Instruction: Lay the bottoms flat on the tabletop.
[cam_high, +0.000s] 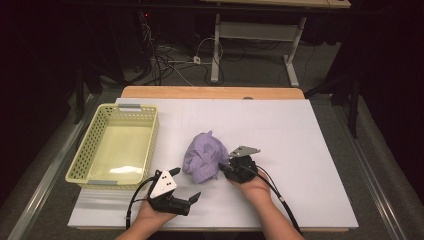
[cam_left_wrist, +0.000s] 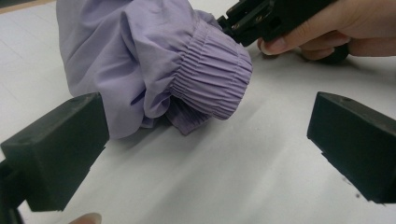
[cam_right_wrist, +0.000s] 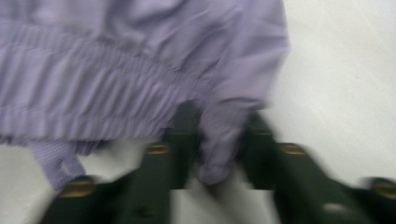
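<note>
A crumpled lilac garment (cam_high: 202, 157) lies in a heap near the middle of the white table. My right gripper (cam_high: 223, 168) meets its right edge, and in the right gripper view the jaws (cam_right_wrist: 217, 135) pinch a fold of the lilac fabric (cam_right_wrist: 140, 70). My left gripper (cam_high: 186, 184) rests near the front edge, just left of and nearer than the heap, with its jaws spread wide. In the left gripper view the left gripper (cam_left_wrist: 205, 144) holds nothing, and the garment's gathered elastic cuff (cam_left_wrist: 210, 79) lies beyond it. The right gripper (cam_left_wrist: 233, 21) and its hand are behind that cuff.
A pale yellow perforated basket (cam_high: 150, 135) stands at the table's left side with nothing in it. The white table cover (cam_high: 300, 150) stretches bare to the right. Cables and desk legs lie on the floor beyond the far edge.
</note>
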